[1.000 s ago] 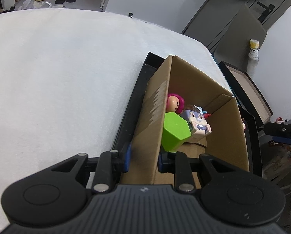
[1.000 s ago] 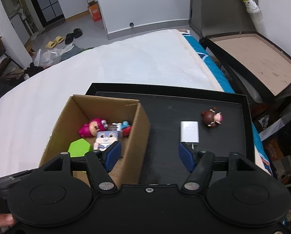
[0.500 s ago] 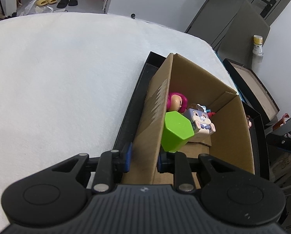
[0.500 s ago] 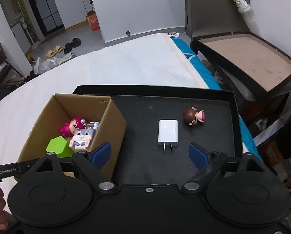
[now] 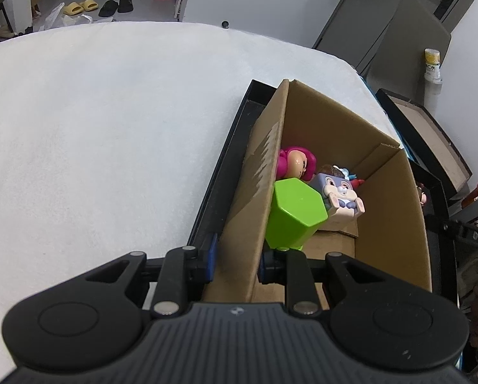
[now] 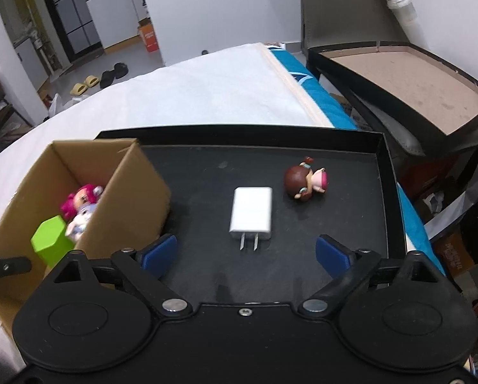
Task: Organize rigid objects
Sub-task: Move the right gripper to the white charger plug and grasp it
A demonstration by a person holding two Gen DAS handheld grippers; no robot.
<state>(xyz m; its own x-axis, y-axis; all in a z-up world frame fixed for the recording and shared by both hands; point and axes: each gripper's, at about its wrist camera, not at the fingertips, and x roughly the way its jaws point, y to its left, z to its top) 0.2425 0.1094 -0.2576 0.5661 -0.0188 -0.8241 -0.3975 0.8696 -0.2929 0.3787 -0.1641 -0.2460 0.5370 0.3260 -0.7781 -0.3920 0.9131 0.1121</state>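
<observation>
White charger (image 6: 251,212) just beyond right gripper (image 6: 245,252)

Yellow slippers (image 5: 80,6) and black slippers (image 5: 115,4) lie side by side on the floor

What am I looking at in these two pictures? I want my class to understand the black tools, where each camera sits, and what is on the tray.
A person holds two hand grippers, each carrying a camera looking along its fingers. In the left view, the left gripper is clamped on the cardboard box wall; toys and a green block lie inside. In the right view, the right gripper, its jaws opening and empty, hovers over a black tray holding a white charger and a brown-haired doll.
</observation>
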